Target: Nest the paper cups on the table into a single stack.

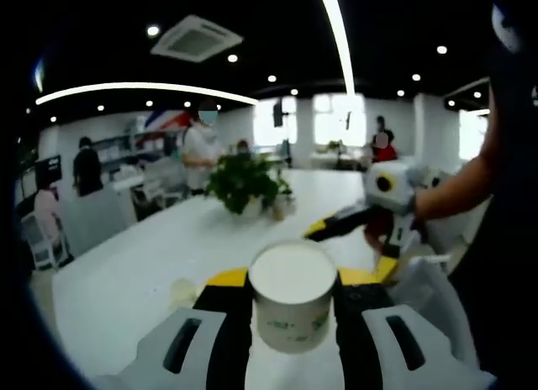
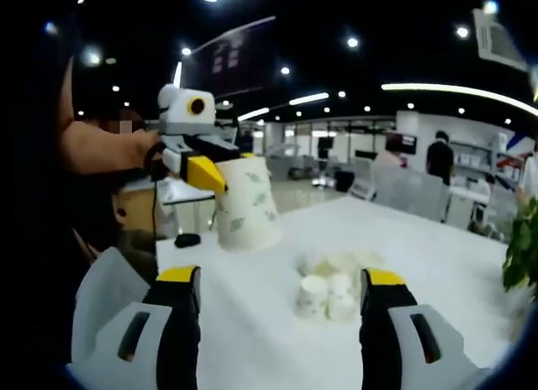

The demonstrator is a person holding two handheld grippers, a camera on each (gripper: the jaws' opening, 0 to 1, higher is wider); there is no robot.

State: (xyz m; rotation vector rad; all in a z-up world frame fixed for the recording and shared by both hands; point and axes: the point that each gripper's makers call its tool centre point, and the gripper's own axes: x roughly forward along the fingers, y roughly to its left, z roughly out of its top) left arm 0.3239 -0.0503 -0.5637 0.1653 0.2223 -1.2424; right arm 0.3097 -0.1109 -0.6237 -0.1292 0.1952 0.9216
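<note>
- Paper cup (image 1: pixel 292 296), white with green print (open mouth shows nothing inside): clamped in left gripper (image 1: pixel 292 323), lifted above white table (image 1: pixel 126 272).
- Right gripper (image 2: pixel 282 323): jaws spread, holding nothing.
- Small cups (image 2: pixel 328 296): clustered on table.

Bright ceiling strips (image 1: pixel 340 37) and spotlights, soft blur throughout, fisheye bending at edges

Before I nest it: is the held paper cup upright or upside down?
Upside down: the paper cup widens toward its bottom, narrow base up, between the left gripper jaws.
</note>
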